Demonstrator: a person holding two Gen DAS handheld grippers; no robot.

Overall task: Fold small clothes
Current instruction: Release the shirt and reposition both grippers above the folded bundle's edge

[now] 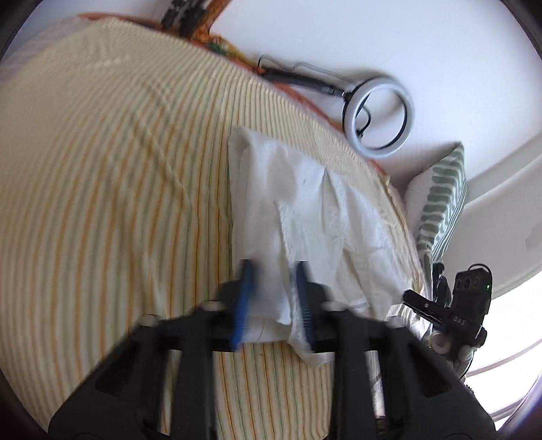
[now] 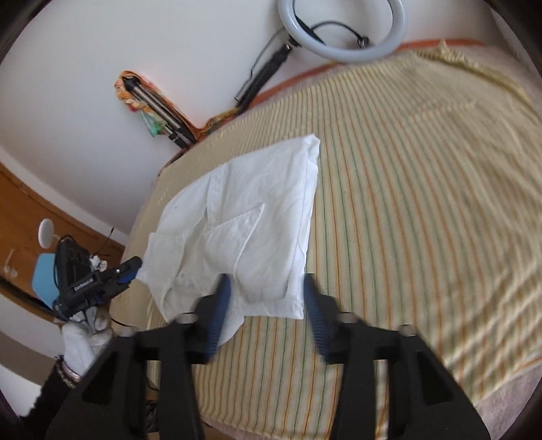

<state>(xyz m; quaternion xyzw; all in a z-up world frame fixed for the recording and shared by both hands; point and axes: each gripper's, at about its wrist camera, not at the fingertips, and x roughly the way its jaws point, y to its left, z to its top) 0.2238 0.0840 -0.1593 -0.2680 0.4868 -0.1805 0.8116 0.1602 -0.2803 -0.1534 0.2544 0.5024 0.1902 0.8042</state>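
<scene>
White cotton, a small folded garment (image 2: pixel 250 233) lies on the striped bedspread (image 2: pixel 406 220) ahead of both tools. The right hand-held gripper (image 2: pixel 267 314) gapes, released, over its near edge. Only this view shows the left hand-held gripper (image 2: pixel 130 270) clenched on a corner.

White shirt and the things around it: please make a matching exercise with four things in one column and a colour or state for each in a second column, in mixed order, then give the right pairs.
Things
1. shirt
2. bedspread
3. ring light
4. right gripper

Descriptions
A. yellowish, with thin stripes
B. round, against the wall
C. open, over the shirt's near edge
D. white, partly folded on the bed

Pairs: 1-D, 2-A, 3-B, 4-C
</scene>
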